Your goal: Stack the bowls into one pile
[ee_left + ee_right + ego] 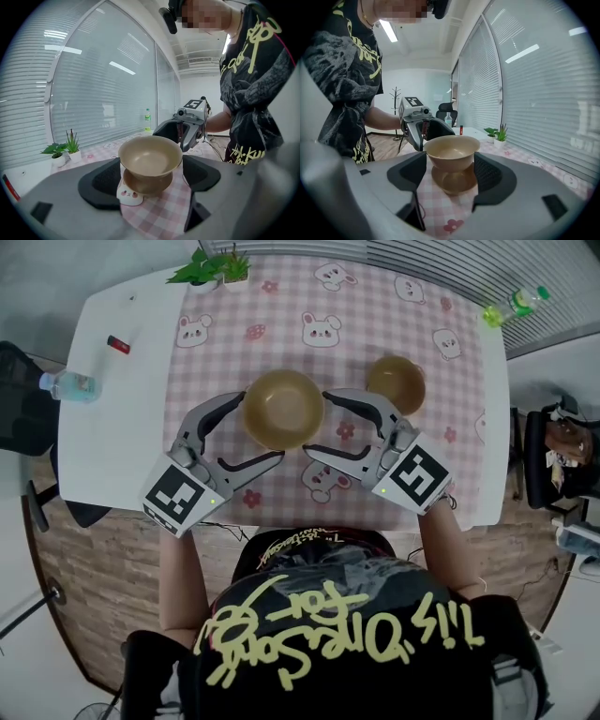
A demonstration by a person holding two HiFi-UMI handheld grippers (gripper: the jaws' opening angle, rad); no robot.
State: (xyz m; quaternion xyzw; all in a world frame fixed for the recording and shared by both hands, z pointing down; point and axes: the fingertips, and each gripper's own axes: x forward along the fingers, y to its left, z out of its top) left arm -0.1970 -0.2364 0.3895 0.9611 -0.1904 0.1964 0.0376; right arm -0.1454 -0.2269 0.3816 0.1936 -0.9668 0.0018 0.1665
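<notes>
Centrally, bowl (284, 409) between left claw (260, 427) and right claw (316, 424) (both spread wide).

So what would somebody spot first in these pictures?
The big tan bowl in the middle of the pink bunny tablecloth grabs the eye, with the left hand-held gripper and the right hand-held gripper on either side, jaws open around it. A smaller tan bowl sits farther back on the right, and a little green plant stands at the tablecloth's far left corner.
</notes>
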